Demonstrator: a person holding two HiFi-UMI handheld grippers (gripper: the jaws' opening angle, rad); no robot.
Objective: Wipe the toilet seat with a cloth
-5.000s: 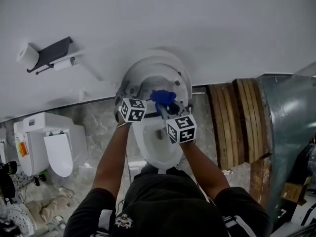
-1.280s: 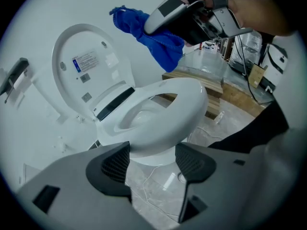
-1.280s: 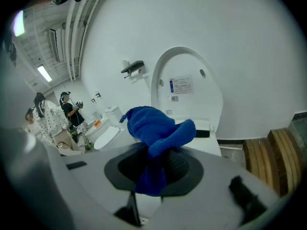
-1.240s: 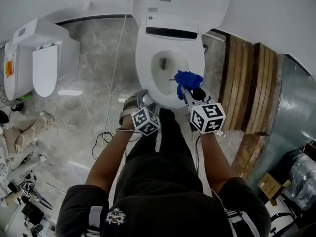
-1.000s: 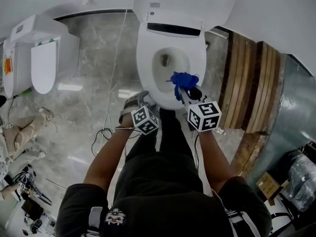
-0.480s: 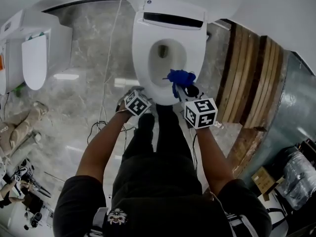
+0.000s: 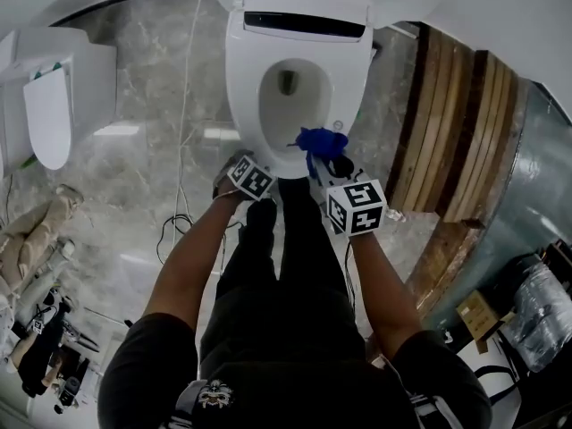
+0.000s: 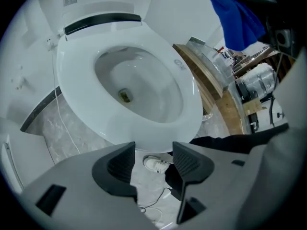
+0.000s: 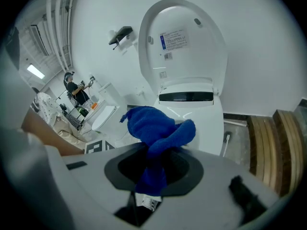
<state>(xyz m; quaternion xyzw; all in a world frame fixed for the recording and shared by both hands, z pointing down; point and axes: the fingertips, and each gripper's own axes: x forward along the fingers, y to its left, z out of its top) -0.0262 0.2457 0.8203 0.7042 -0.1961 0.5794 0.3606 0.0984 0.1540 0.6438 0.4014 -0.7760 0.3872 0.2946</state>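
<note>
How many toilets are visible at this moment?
2. The nearer toilet stands straight ahead of the person, lid raised. The second toilet stands off to the left on the marble floor. Others may lie outside the views.

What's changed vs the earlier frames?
The left gripper and right gripper came back from the lid end to the front edge of the toilet seat. The left jaws have just been closing slightly, with nothing between them. Unchanged: right gripper shut on the blue cloth, lid up.

Three views, shared toilet seat (image 7: 243, 96)
</note>
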